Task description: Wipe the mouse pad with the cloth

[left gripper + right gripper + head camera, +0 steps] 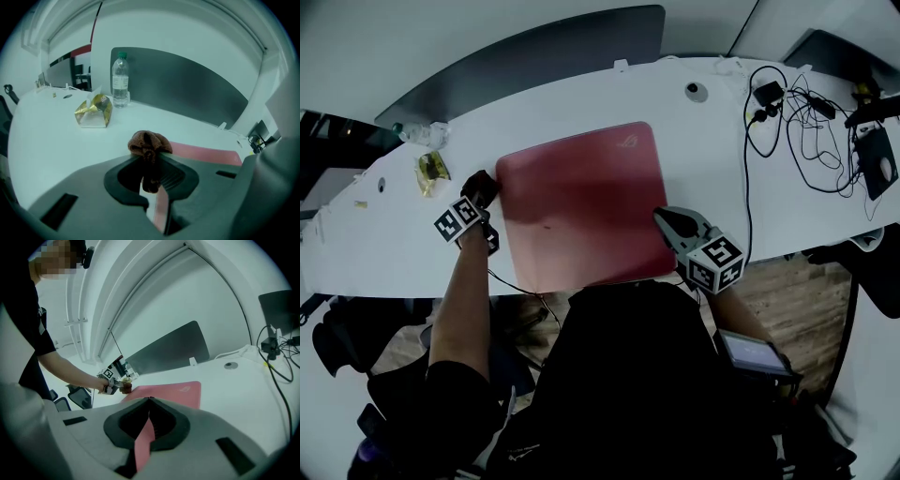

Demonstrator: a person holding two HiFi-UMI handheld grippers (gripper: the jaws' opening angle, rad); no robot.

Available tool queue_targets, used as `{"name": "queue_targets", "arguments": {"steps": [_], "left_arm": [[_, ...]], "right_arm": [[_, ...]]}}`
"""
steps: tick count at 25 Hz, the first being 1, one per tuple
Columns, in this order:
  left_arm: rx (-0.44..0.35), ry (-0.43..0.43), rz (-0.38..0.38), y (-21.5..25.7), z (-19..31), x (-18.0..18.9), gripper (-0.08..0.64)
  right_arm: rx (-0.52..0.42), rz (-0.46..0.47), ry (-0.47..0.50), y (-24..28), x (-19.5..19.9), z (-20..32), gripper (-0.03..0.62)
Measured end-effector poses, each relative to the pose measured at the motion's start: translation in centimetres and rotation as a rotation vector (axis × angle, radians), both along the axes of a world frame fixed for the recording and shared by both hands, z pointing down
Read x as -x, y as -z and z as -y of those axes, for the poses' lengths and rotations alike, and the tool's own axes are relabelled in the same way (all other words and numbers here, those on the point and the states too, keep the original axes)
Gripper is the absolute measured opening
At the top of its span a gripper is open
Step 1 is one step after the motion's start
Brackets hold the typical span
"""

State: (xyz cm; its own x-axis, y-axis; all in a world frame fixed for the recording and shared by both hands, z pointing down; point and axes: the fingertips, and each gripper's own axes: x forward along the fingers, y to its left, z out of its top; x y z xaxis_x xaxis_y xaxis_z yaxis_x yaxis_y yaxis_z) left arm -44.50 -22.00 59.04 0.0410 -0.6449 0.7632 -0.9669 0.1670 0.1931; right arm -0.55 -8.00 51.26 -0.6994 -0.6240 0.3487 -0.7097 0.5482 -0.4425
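Note:
A red mouse pad (581, 206) lies flat in the middle of the white desk (722, 187). My left gripper (485, 187) sits at the pad's left edge, shut on a bunched brown cloth (149, 145) that pokes out past its tips. Just beyond the cloth the pad (206, 153) runs off to the right. My right gripper (667, 221) is at the pad's near right edge, over its surface. Its jaws meet at the tips (149, 399) with nothing seen held, and the pad (168, 392) shows beneath them. In the right gripper view the left gripper (117, 383) appears with the cloth at the pad's far corner.
A gold-wrapped box (95, 111) and a water bottle (120, 79) stand left of the pad. Tangled cables with a charger (797, 112) and a black device (877, 159) fill the desk's right end. A grey partition (544, 56) lines the back edge, by a grommet hole (697, 91).

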Motion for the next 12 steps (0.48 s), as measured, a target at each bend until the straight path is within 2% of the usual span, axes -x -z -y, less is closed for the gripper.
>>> {"name": "queue_targets", "arguments": {"steps": [5, 12], "left_arm": [[-0.049, -0.031, 0.044, 1.2, 2.6, -1.2, 0.071], [-0.004, -0.098, 0.015, -0.8, 5.0, -4.9, 0.072]], "right_arm": [[0.002, -0.001, -0.022, 0.0, -0.9, 0.0, 0.026], [0.019, -0.011, -0.070, -0.4, -2.6, -0.6, 0.026]]}}
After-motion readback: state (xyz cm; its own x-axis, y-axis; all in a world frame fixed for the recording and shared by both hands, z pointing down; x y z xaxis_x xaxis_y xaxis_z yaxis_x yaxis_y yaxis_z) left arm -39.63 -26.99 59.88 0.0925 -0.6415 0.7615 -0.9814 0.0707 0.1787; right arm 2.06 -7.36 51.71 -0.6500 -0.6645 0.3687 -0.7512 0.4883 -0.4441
